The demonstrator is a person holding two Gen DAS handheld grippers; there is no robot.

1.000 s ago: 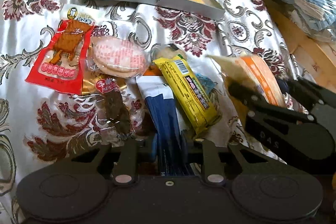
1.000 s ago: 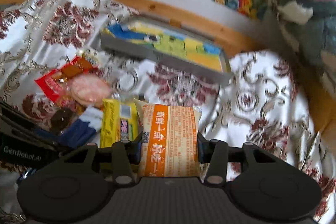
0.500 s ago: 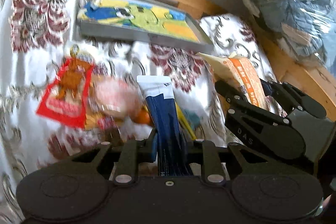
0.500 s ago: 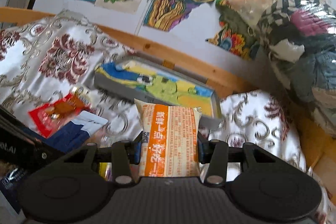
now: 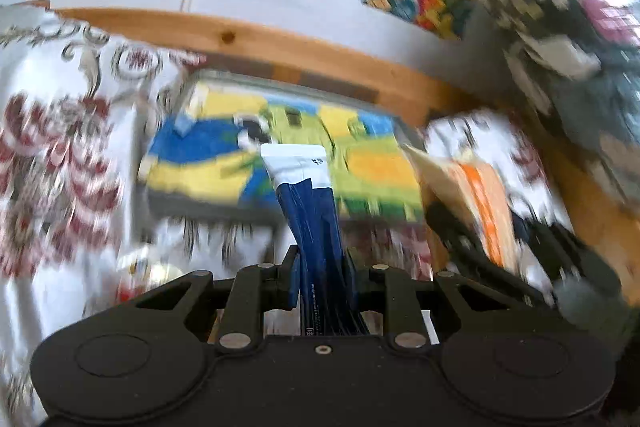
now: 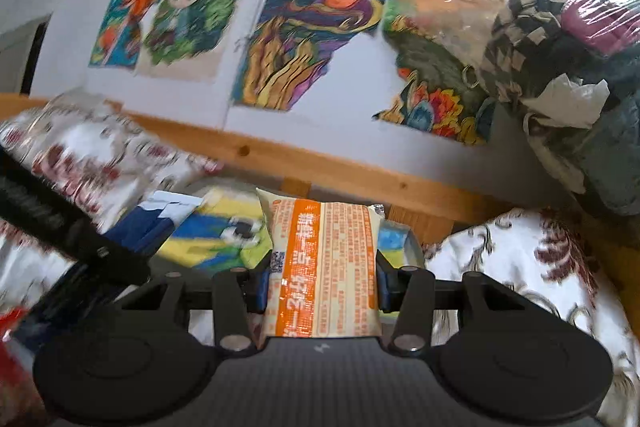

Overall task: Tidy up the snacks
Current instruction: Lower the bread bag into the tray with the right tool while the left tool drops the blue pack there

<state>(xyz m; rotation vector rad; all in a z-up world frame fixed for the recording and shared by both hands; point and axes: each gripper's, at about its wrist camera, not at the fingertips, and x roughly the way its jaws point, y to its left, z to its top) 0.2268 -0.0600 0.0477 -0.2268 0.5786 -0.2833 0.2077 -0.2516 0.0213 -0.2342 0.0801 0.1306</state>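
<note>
Drawings (image 6: 292, 39) cover the white wall above a wooden rail (image 6: 340, 167) and a floral cloth (image 5: 60, 167) — blurred in the left view. Left gripper (image 5: 322, 279) is clamped on a blue packet (image 5: 316, 227); right gripper (image 6: 320, 283) grips an orange packet (image 6: 324, 267). Both packets are held up in front of the tray (image 5: 208, 163).

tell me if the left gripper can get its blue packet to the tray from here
Probably yes. The left gripper holds the blue packet up facing the tray, with nothing between; the right gripper and its orange packet sit alongside.
</note>
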